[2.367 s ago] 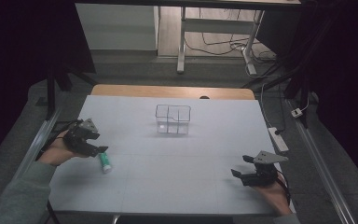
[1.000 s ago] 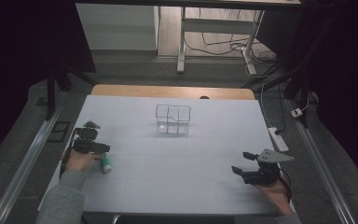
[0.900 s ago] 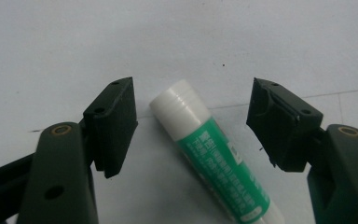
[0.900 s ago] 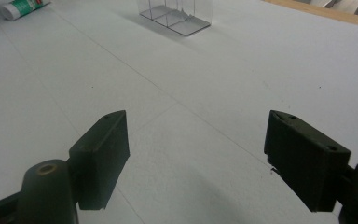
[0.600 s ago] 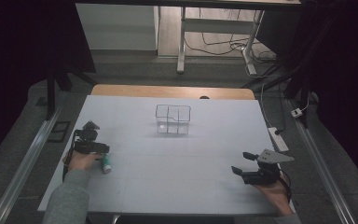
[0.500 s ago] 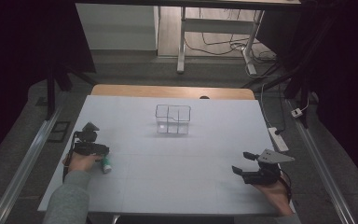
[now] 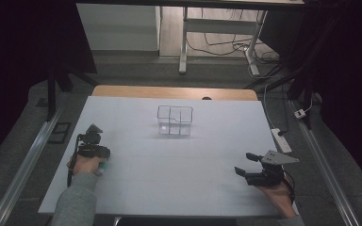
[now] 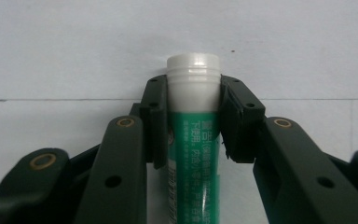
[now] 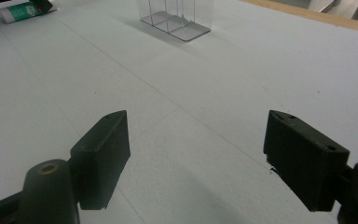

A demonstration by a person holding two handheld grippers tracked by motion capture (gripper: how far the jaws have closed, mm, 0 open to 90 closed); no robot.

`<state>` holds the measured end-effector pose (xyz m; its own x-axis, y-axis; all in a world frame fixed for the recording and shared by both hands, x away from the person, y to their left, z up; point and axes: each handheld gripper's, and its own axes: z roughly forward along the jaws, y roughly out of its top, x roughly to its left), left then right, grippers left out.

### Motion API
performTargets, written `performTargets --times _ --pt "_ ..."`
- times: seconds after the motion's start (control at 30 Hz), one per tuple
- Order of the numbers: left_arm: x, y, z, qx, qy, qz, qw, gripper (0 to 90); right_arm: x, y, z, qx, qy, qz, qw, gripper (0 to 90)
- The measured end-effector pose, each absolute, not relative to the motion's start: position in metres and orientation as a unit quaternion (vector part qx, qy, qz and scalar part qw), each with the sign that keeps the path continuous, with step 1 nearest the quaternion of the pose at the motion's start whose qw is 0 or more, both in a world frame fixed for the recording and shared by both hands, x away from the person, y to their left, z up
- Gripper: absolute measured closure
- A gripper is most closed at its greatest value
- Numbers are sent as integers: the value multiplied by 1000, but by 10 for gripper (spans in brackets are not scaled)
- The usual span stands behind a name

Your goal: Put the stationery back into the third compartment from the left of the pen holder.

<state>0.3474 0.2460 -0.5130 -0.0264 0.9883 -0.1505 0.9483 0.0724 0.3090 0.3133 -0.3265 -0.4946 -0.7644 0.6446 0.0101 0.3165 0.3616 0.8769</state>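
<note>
Green tube (image 8: 193,154) with a white cap lies on the white table (image 7: 179,155) at the lower left of the high view, under the left gripper (image 7: 100,162). In the left gripper view it runs up the middle of the frame, cap end toward the top, and the two black jaws have just been closing and now press against both sides just below the cap. A clear divided box (image 7: 175,120) stands well apart, near the centre of the high view. Right gripper (image 7: 245,165) sits low at the lower right, its jaws spread wide over bare table in the right gripper view.
</note>
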Motion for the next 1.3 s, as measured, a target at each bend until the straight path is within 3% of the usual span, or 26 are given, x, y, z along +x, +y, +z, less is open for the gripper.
performTargets --times 0.67,1.3 --pt "320 260 -465 711 619 138 304 649 315 -331 -495 305 799 492 162 220" --pt "308 249 -434 740 517 190 386 648 309 -333 -494 314 794 492 170 221"
